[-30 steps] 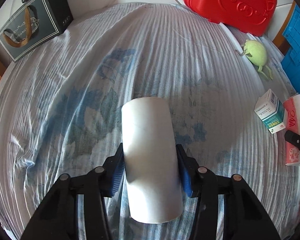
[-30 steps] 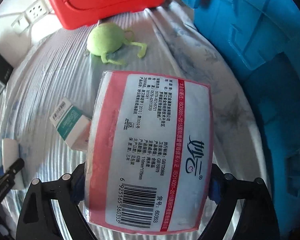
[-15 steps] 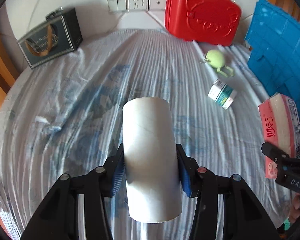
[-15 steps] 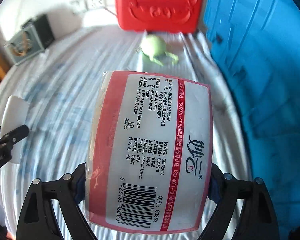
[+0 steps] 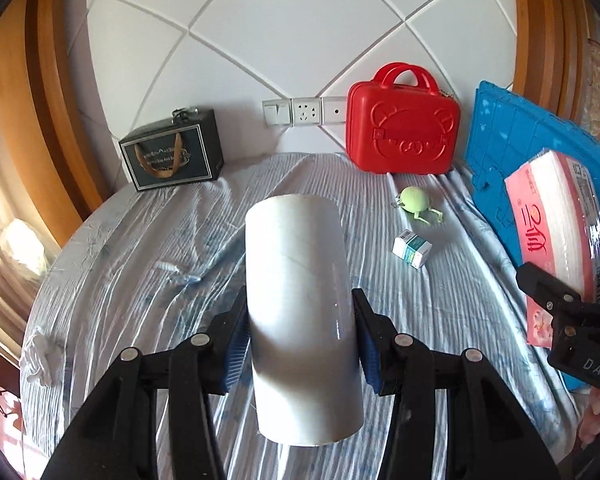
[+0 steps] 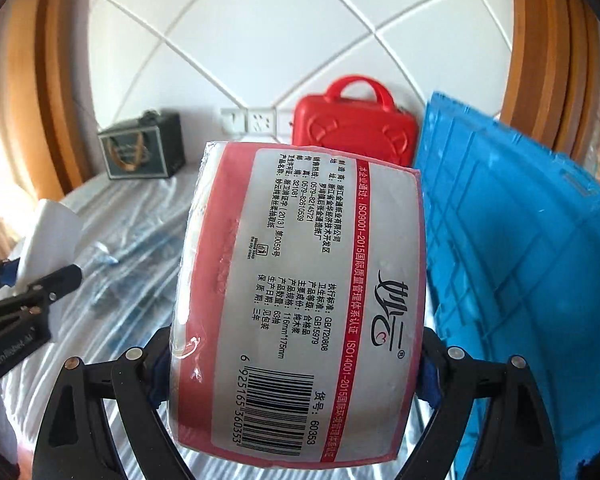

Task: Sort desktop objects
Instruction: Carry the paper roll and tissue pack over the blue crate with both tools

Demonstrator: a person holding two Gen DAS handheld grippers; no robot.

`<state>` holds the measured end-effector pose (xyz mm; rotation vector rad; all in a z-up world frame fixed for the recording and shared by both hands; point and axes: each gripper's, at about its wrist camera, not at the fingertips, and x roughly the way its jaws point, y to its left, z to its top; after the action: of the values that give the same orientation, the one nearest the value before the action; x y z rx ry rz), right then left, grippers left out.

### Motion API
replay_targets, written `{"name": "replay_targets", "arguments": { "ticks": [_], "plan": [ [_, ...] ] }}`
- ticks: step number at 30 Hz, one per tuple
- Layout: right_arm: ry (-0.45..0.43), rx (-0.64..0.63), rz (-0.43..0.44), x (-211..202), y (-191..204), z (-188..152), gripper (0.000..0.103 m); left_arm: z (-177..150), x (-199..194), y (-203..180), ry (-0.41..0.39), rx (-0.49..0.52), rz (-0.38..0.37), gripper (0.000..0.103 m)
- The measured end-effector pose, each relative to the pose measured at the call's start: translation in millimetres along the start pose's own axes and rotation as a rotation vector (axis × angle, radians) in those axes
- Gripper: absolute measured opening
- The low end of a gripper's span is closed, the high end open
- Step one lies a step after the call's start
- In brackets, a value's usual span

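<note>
Left gripper (image 5: 300, 344) pinching white tube (image 5: 300, 312), right gripper (image 6: 292, 364) clamped on pink tissue pack (image 6: 300, 300), blue crate (image 6: 520, 260) right, red case (image 5: 402, 132) far.

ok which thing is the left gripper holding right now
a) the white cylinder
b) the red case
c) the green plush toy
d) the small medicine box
a: the left gripper has its blue-padded fingers pressed on either side of the white cylinder, lifted above the cloth.
</note>
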<state>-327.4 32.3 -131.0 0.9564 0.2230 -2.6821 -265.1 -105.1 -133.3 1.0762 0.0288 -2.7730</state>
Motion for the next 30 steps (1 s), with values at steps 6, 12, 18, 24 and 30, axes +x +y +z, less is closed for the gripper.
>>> {"name": "replay_targets", "arguments": {
  "ticks": [6, 12, 18, 24, 30],
  "plan": [
    [-0.065, 0.034, -0.052, -51, 6, -4, 0.090, -4, -40, -2, -0.091, 0.043, -0.057, 0.047],
    [-0.136, 0.049, -0.170, -105, 10, 0, 0.090, -8, -65, -11, -0.152, 0.062, -0.148, 0.047],
    [-0.190, 0.103, -0.265, -147, -8, 4, 0.090, 3, -90, -34, -0.215, 0.102, -0.252, 0.047],
    [-0.235, 0.185, -0.355, -180, -56, 7, 0.090, 24, -114, -72, -0.285, 0.137, -0.338, 0.047],
    [-0.275, 0.241, -0.433, -213, -129, 5, 0.091, 43, -134, -140, -0.338, 0.184, -0.406, 0.047]
  ]
}}
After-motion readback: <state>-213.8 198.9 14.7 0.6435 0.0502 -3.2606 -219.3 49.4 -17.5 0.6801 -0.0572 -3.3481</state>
